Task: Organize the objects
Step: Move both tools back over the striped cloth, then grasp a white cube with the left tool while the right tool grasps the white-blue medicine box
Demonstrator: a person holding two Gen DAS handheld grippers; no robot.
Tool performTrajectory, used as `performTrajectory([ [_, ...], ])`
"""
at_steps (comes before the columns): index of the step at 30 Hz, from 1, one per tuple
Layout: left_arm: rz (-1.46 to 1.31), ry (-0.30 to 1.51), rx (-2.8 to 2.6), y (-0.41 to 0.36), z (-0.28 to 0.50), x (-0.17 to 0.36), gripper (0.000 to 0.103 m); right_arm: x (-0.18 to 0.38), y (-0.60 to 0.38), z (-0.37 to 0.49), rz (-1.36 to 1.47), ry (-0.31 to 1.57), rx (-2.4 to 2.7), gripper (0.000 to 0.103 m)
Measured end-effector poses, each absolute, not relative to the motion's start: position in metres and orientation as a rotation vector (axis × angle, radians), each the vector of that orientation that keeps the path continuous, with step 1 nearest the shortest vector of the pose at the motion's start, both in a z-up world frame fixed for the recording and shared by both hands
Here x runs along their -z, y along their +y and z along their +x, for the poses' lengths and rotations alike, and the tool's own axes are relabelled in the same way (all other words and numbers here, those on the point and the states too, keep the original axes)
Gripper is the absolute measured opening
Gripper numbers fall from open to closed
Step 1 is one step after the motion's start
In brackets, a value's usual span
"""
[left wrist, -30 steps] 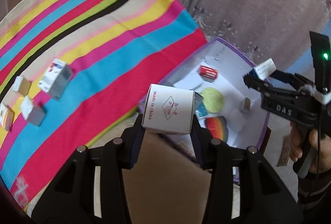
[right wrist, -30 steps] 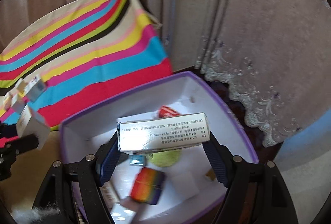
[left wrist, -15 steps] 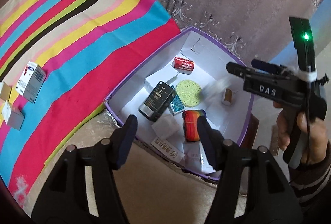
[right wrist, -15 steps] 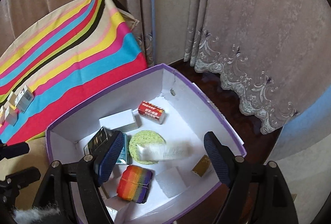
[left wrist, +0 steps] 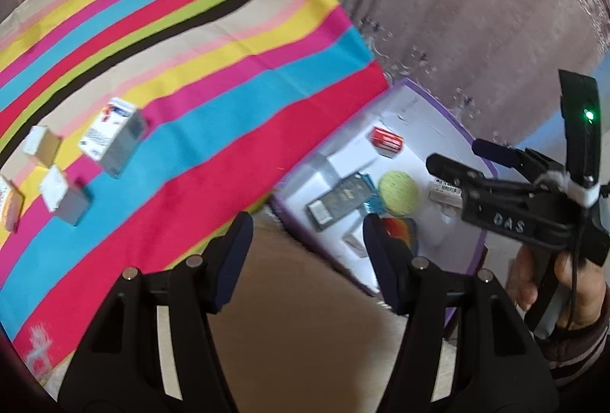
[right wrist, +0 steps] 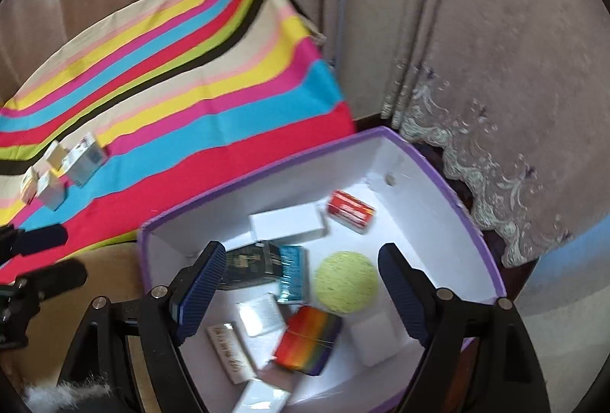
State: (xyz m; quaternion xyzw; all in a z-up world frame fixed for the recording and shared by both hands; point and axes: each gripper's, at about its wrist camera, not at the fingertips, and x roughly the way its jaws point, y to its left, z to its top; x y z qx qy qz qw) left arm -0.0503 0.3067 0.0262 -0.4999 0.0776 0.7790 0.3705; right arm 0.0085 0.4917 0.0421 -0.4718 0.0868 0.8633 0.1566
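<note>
Box (right wrist: pixel 438 161), purple-rimmed, holding a dozen-odd items; four cartons (left wrist: pixel 114 136) left on striped cloth (left wrist: pixel 236 131) at ten o'clock; left hand-held gripper (left wrist: pixel 305 241) and right hand-held gripper (right wrist: pixel 301 279) both open, empty, jaws lately widening.

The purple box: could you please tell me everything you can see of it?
The purple box is an open, lidless carton, card by the look of it, with purple outer walls and rim and a white inside. It sits low beside the striped cloth, near the curtain. Inside lie small packets, a red packet, a dark box, a yellow-green round sponge and a rainbow-striped item. Neither gripper touches it.
</note>
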Motion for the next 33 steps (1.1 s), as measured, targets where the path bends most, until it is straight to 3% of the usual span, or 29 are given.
performTrajectory([
  [16,-1.326,0.094,-2.148,0.203,-0.101,-0.023,0.066,-0.058,0.389,-0.044,-1.437,0.043,-2.656,0.083],
  [21,-1.359,0.06,-2.17,0.17,-0.118,-0.017,0.072,-0.058,0.366,-0.057,-1.469,-0.011,-2.694,0.083],
  [33,-1.371,0.235,-2.149,0.143,-0.172,0.003,0.08,-0.053,0.327,-0.092,-1.529,-0.143,-2.772,0.083],
])
